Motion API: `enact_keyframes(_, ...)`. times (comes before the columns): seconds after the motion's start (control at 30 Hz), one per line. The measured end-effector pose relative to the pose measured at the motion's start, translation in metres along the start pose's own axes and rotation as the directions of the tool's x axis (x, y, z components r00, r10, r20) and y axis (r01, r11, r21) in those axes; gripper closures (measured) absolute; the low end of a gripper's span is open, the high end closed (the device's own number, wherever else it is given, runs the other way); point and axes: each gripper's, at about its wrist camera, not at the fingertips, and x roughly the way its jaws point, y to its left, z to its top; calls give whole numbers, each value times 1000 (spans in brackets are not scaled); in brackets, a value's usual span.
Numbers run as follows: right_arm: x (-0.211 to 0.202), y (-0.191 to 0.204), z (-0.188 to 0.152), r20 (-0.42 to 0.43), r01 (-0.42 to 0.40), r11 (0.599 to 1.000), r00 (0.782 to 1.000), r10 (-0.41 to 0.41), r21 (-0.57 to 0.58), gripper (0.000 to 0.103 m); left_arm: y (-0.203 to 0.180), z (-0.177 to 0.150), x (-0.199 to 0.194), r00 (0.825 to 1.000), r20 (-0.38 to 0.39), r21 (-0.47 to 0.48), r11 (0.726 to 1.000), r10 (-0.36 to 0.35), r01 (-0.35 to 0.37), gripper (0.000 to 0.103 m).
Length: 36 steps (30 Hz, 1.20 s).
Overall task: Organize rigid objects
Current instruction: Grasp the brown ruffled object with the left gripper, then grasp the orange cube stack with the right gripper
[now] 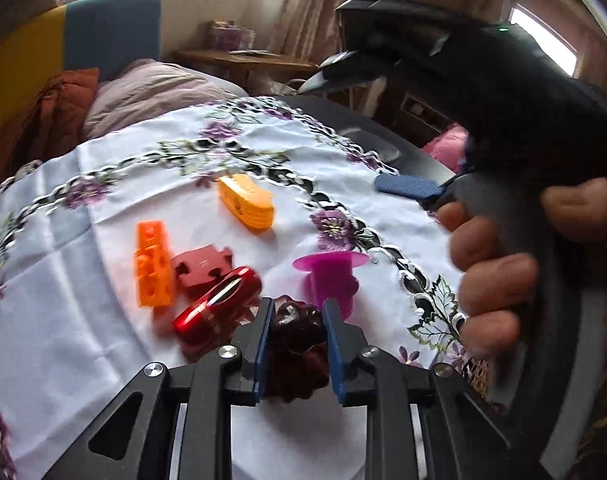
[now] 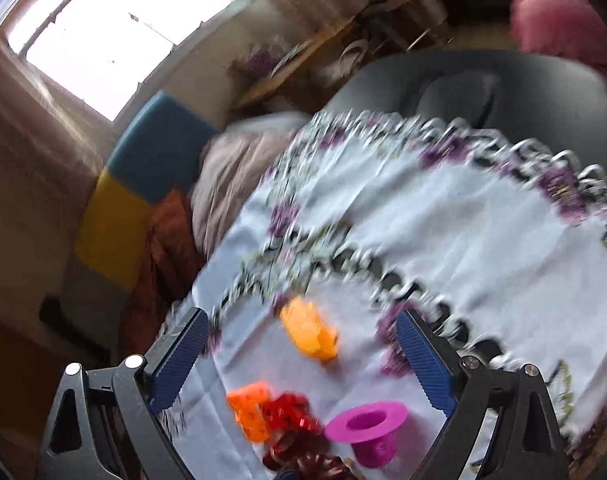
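The left gripper (image 1: 297, 322) has its jaws clenched on a dark maroon, knobbly plastic piece (image 1: 297, 334), whose blue pads press on both of its sides; it sits low over the white embroidered cloth with purple flowers (image 1: 115, 364) that covers the desk. Just to the left of the held piece lies a glossy red oval plastic piece (image 1: 217, 310), and touching that one is a dark red jigsaw-shaped block (image 1: 199, 266). An orange perforated rectangular block (image 1: 153, 264) stands just beside the jigsaw block on its left. A magenta flanged plastic cup (image 1: 329, 276) rests immediately behind the right blue pad. Farther back on the cloth, apart from the cluster, lies a yellow-orange ribbed plastic piece (image 1: 245, 202).

The right gripper (image 2: 301, 350), held by a hand (image 1: 499, 276) at the right edge of the left wrist view, has its jaws released and spread wide, with nothing between the pads. In its blurred view it hangs above the cloth, with the yellow-orange piece between its fingers and the magenta cup near its lower right pad. A pale pillow (image 1: 151, 92) lies beyond the desk.
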Motion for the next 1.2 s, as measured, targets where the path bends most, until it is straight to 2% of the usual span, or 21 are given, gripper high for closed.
enact_keyframes(0.13,18,21,-11,-113,-30,993,994,17,-116,8,11,-18,-28,998,30,-56,997,53,-51,80)
enact_keyframes(0.23,24,29,-18,-142,-34,985,990,10,-171,8,29,-39,-48,993,31,-146,984,110,-105,80)
enact_keyframes(0.33,26,29,-21,-148,-20,983,989,-7,-180,8,44,-63,-71,980,34,-215,959,194,-183,80)
enact_keyframes(0.47,28,21,-20,-152,10,990,988,-32,-144,8,49,-78,-87,962,45,-229,940,271,-254,79)
enact_keyframes(0.7,33,15,-19,-157,72,989,983,-93,-132,8,54,-83,-89,962,72,-242,940,265,-241,79)
enact_keyframes(0.93,36,16,-20,-157,92,985,981,-115,-148,8,59,-82,-89,967,77,-270,939,243,-215,79)
enact_keyframes(1.1,38,16,-21,-167,100,984,978,-124,-150,8,58,-83,-88,963,82,-270,936,257,-227,76)
enact_keyframes(1.2,40,15,-22,-172,107,983,976,-132,-148,8,59,-85,-89,959,82,-283,929,270,-237,70)
